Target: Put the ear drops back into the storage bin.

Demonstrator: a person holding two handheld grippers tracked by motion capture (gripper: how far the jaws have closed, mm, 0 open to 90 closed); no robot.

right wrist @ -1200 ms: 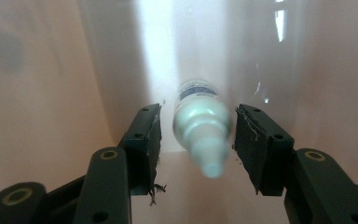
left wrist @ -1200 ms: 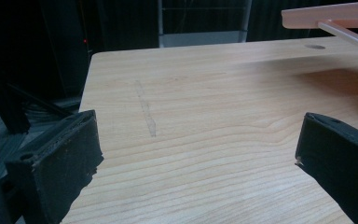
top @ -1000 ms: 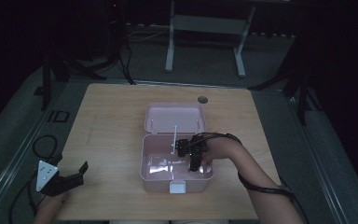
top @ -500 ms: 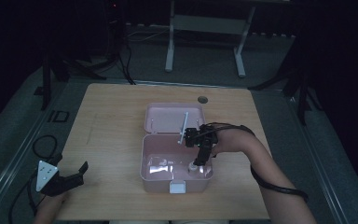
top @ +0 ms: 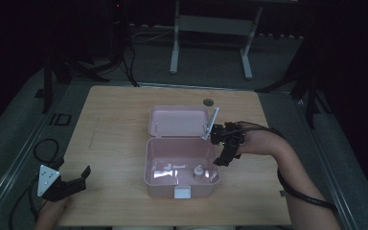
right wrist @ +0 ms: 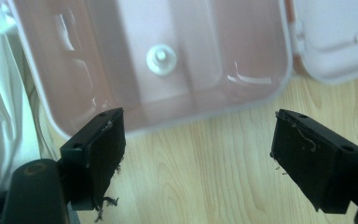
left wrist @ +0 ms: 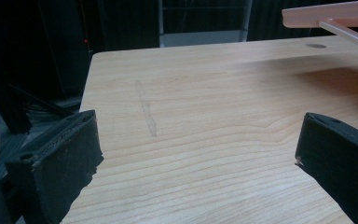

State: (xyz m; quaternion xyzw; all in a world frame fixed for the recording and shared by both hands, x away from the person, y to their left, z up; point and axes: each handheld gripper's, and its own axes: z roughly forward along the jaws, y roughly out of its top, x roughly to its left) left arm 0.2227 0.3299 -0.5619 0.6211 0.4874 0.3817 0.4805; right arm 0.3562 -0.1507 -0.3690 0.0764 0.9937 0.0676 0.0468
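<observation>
Now the pink box [top: 182, 165] sits open near the middle of the wooden table [top: 115, 129], its lid [top: 178, 120] laid back flat on the far side. Inside the box, toward its near right corner, stands a small white bottle [top: 199, 172]; the right gripper view shows it from above as a round cap [right wrist: 161, 59]. The right gripper [top: 226, 149] hovers at the right edge of the box, jaws spread wide apart and holding nothing, with bare table between them in its own view. A thin pale stick [top: 211, 123] rises at a tilt beside that gripper; what it belongs to is unclear. The left gripper [top: 72, 184] rests at the near left corner of the table, well apart from the box, jaws wide open and empty.
</observation>
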